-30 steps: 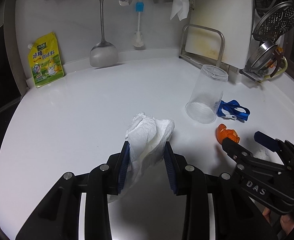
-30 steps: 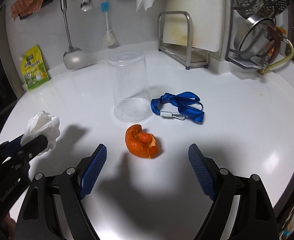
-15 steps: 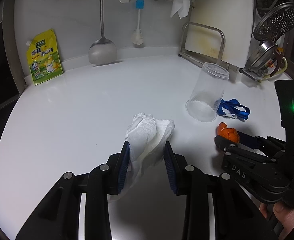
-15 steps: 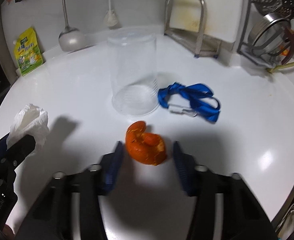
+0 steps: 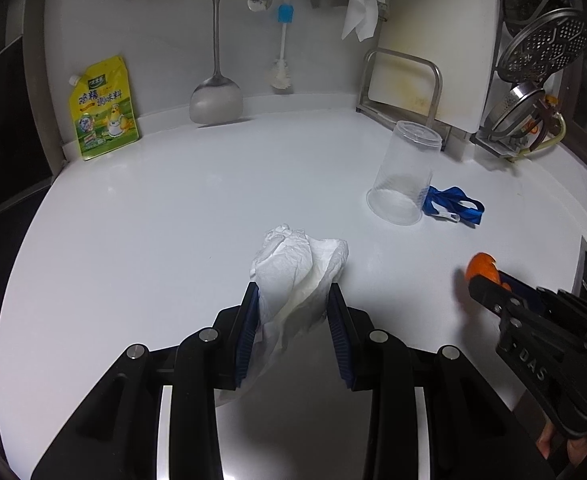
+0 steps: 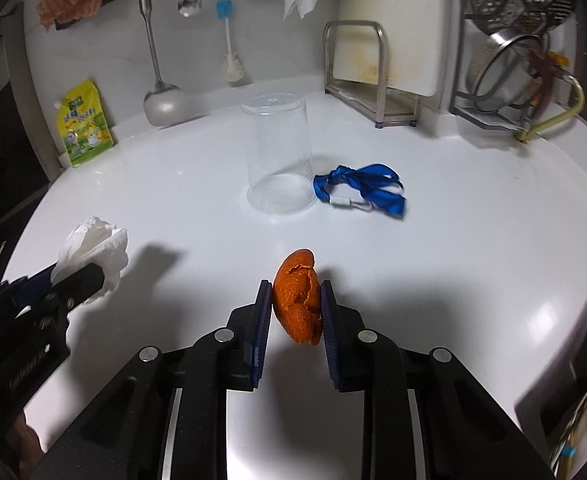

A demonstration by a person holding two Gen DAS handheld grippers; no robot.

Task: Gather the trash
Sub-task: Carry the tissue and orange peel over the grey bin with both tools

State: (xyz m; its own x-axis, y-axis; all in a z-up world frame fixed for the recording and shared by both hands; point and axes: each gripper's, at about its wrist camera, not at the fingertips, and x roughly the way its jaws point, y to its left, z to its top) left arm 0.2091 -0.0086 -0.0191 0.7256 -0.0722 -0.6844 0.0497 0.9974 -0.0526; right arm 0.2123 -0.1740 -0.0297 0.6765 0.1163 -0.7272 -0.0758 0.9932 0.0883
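A: Orange peel [image 6: 298,296]: we see it upright above the white counter [image 6: 453,248], long axis pointing away from us, with the right gripper [image 6: 296,300] closing its jaws on it.

B: Our left gripper [image 5: 293,304] slants downward, clamped on crumpled tissue [image 5: 297,268]. "DAS" marks the right gripper's side.

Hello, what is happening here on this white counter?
A person is collecting trash with two handheld grippers. The left gripper holds a crumpled white tissue. The right gripper is closing on an orange peel. A clear cup and a blue strap lie on the counter.
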